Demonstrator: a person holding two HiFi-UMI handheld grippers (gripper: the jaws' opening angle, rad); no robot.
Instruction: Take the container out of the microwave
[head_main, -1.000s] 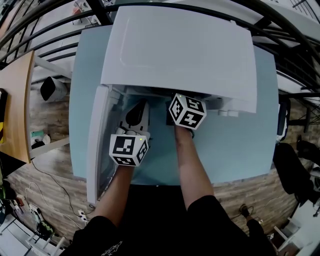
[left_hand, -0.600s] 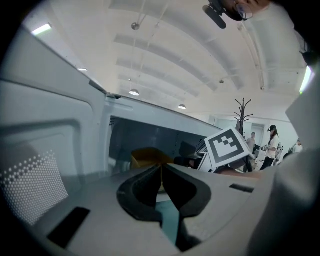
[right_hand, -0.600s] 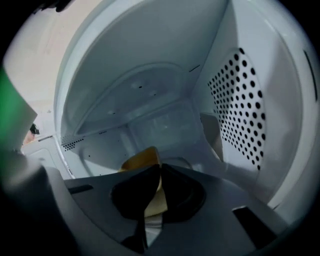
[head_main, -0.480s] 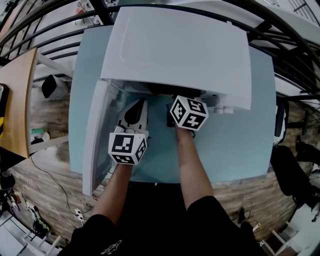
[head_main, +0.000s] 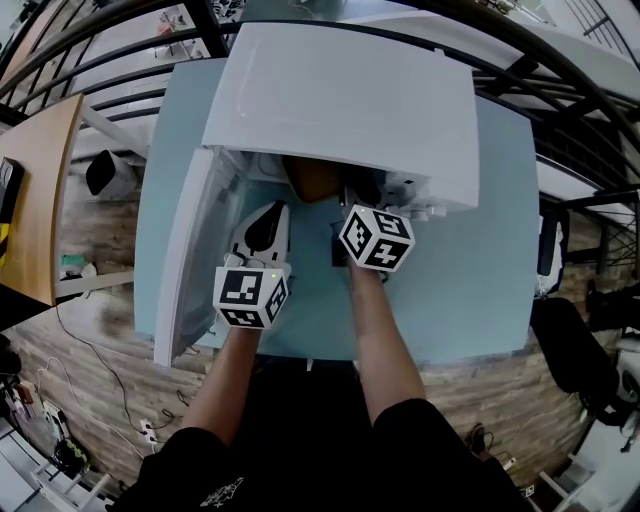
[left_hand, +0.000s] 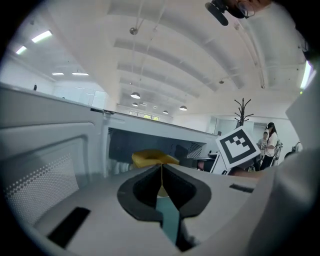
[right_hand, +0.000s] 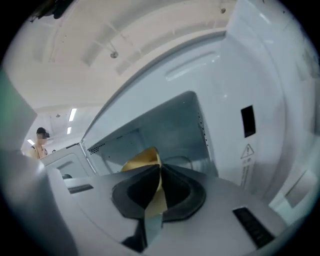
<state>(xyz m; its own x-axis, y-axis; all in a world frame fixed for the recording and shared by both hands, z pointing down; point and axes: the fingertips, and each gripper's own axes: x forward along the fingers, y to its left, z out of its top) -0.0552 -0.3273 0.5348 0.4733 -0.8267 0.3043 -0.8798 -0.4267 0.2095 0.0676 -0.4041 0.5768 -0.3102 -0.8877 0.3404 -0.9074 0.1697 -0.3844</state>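
Holding item one, the yellow container (head_main: 312, 180), at the mouth of the white microwave (head_main: 340, 100): it is sitting just under the front edge of the oven's top, which is partly hiding it in the head view, and both my tools are meeting it there. Item two, my right gripper (right_hand: 159, 172): its jaws are pinching the container's thin yellow wall, which is showing as a strip down the seam between the dark pads, while the rest of the container is rising beyond the tips against the pale oven cavity. Item three, my left gripper (left_hand: 161, 167): its jaws are standing almost together with a narrow yellowish edge showing in the seam, so they too are nipping the container's rim, and the yellow body is lying straight past the tips before the dark cavity. Item four, the microwave door (head_main: 185, 260): it is hanging open at the left, just beside my left gripper. Item five, the light blue table (head_main: 470, 270): it is carrying the microwave and is showing bare to the right of my arms. Items six and seven, the left marker cube (head_main: 252, 297) and the right marker cube (head_main: 375, 238): each is riding above a bare forearm. Background, left gripper view: a person (left_hand: 270, 145) is standing at the far right near a coat stand (left_hand: 242, 107).
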